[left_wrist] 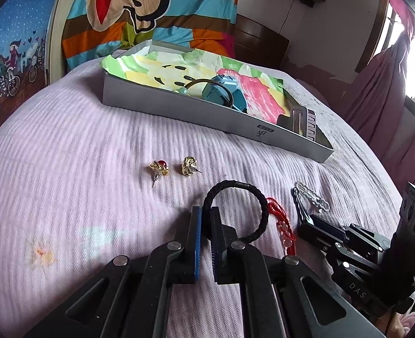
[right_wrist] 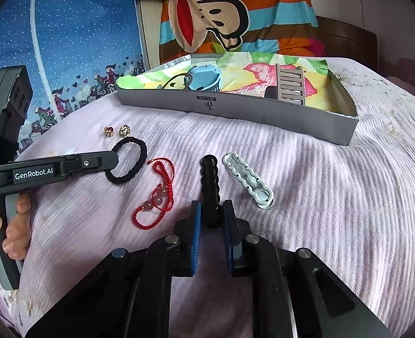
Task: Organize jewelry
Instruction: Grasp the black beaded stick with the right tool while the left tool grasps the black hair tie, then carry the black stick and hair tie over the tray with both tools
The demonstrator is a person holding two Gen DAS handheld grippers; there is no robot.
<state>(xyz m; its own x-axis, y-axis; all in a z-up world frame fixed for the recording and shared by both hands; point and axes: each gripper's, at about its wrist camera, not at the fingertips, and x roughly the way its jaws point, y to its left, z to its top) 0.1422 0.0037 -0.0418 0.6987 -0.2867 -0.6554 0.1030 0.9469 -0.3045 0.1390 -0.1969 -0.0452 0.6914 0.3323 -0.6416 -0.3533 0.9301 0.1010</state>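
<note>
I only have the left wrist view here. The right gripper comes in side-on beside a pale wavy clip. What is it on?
Observer: The right gripper straddles a black wavy plastic hair clip, a finger each side of its near end; grip unclear.
Operator: And the pale clip?
Observer: The pale grey wavy hair clip lies apart, right of the black one, untouched.
Operator: Who holds the left gripper?
Observer: A hand wraps its handle; the gripper's tip meets the black braided hair tie.
</note>
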